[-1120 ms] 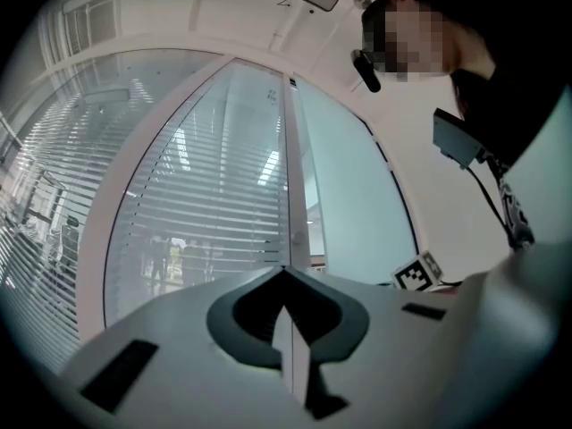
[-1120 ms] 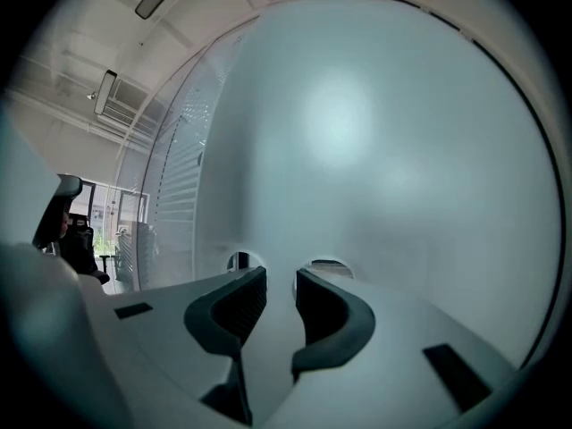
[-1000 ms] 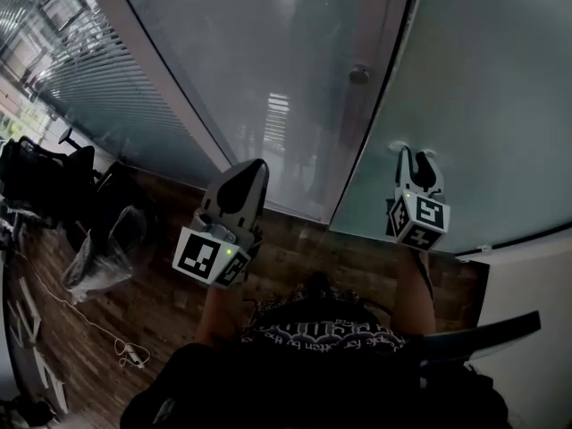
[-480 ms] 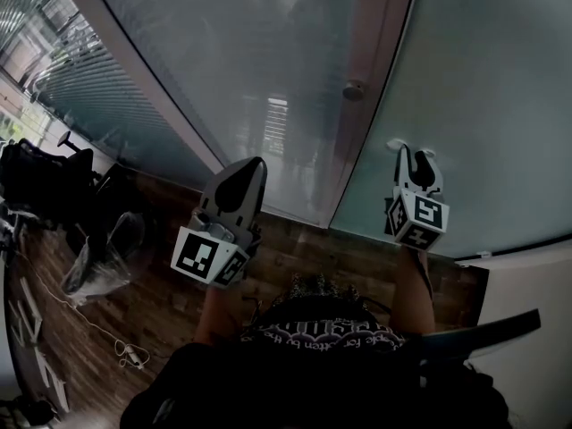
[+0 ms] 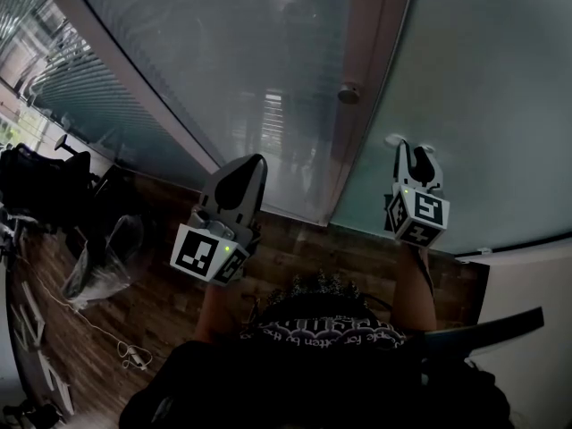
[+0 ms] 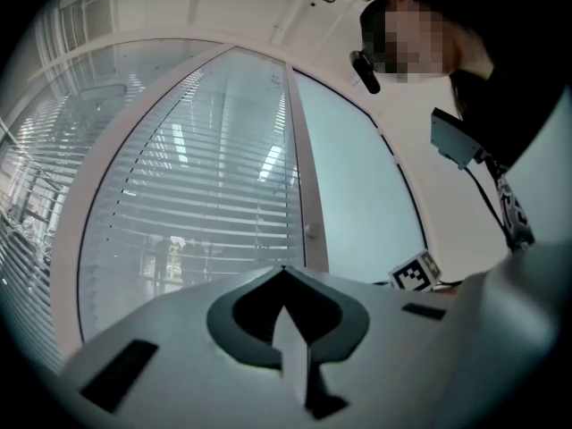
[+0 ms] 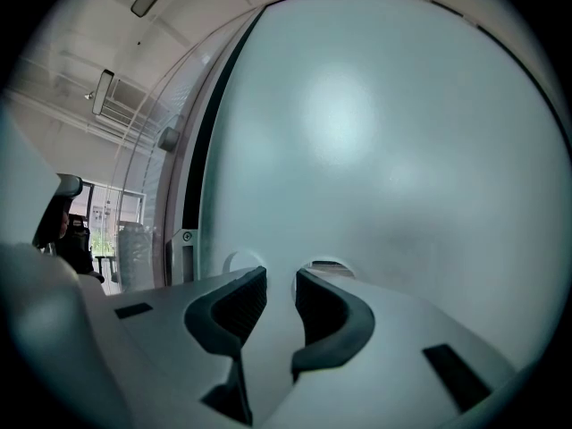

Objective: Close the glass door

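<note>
Over the last second the small round metal knob (image 5: pixel 349 93) on the pale door post (image 5: pixel 371 43) has slid lower and leftward in the head view; both grippers sit almost where they were. Left gripper (image 5: pixel 248 172): held out above the brown wooden floor (image 5: pixel 340 253), aimed toward the fixed glass panel with slatted blinds (image 5: pixel 223 61); jaws pressed together, nothing between them. Right gripper (image 5: pixel 416 153): jaws a narrow slit apart, nothing pinched; tips up against or just short of the frosted glass door (image 5: pixel 492 88), contact not certain. The door stands on the person's right of the post and fills most of the right gripper view. Two round white fittings (image 7: pixel 239 262) show on its pane just past the right tips. A dark gap (image 7: pixel 192 150) runs between door edge and post, so I judge the door not yet fully home. The push looks set up, and the last travel to the frame is left to do. Count: 2 grippers, 1 frosted door, 1 blind-backed panel, 1 post, 1 knob, 2 fittings
</note>
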The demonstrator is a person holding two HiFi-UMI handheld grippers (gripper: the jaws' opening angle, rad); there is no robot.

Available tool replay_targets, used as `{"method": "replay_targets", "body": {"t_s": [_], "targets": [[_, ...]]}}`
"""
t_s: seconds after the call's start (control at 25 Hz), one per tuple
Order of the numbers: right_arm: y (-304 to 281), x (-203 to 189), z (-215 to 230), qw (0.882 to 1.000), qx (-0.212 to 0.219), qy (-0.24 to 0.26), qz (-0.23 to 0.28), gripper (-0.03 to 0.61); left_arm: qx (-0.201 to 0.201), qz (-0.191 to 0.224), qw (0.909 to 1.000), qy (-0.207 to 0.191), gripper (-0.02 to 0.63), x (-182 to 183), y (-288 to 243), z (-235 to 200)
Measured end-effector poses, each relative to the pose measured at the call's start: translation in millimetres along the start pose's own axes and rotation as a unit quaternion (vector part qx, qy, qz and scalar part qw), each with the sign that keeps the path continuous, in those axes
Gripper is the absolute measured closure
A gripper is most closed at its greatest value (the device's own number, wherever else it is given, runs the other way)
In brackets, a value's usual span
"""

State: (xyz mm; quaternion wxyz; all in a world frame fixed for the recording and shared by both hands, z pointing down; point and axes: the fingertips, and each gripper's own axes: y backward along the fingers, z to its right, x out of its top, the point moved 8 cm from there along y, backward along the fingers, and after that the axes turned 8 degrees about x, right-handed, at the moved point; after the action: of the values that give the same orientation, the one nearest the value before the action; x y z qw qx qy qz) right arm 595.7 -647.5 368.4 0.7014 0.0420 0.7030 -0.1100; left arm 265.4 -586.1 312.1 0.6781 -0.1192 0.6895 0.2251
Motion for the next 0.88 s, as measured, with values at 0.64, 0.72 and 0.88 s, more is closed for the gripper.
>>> {"method": "replay_targets", "body": {"t_s": [0.64, 0.72, 0.88], "targets": [[-0.9, -2.2, 0.4, 1.000, 0.002, -0.003, 0.006, 0.474, -0.007, -0.001, 1.0000, 0.005, 0.612, -2.6, -0.9, 3.6], [-1.2, -1.7, -0.1, 1.000, 0.002, -0.005, 0.007, 0.474, -0.009, 0.001, 0.9999, 0.005, 0.612, -2.2, 0.7, 5.2], [-0.5, -3.5, -2.5, 1.000, 0.002, -0.006, 0.005, 0.474, -0.012, 0.004, 0.9999, 0.006, 0.612, -1.6, 6.4, 6.1]]}}
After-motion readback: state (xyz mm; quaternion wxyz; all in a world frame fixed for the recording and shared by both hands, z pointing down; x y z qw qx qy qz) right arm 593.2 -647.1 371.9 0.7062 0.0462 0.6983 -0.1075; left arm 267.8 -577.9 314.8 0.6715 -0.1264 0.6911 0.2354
